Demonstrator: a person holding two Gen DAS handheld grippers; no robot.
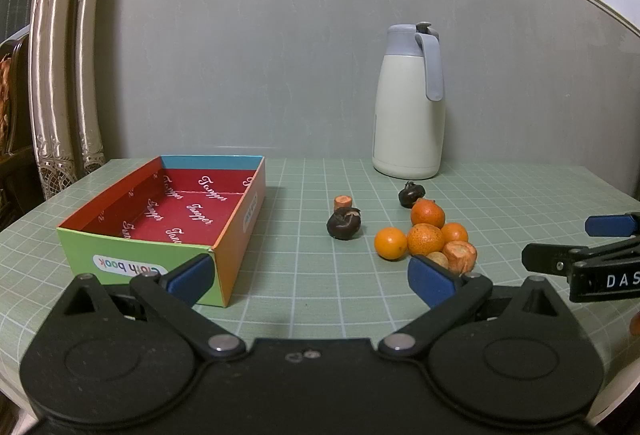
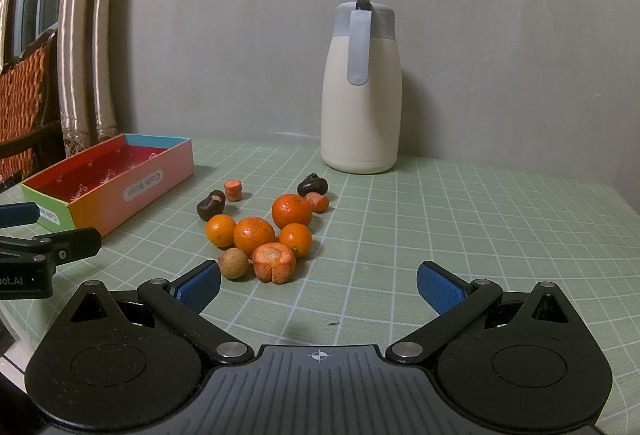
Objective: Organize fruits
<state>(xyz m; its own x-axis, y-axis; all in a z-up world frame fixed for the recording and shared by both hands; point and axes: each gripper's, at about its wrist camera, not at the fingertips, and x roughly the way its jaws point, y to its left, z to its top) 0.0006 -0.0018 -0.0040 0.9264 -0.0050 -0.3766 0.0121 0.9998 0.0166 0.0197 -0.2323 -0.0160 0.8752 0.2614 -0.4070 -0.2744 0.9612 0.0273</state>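
Observation:
A pile of small oranges (image 2: 254,235) lies on the green grid mat (image 2: 440,235), with a carrot stub (image 2: 274,262) and a brown longan (image 2: 233,263) in front. Two dark water chestnuts (image 2: 211,205) (image 2: 312,185) and two small carrot pieces (image 2: 233,190) (image 2: 318,201) lie behind. An empty red-lined cardboard box (image 1: 168,219) sits to the left. My left gripper (image 1: 312,277) is open and empty, between box and fruit (image 1: 424,237). My right gripper (image 2: 318,285) is open and empty, just right of the pile.
A cream thermos jug (image 2: 362,91) with a grey handle stands at the back against the grey wall. Curtains (image 2: 84,35) hang at the left. The mat's left edge runs past the box.

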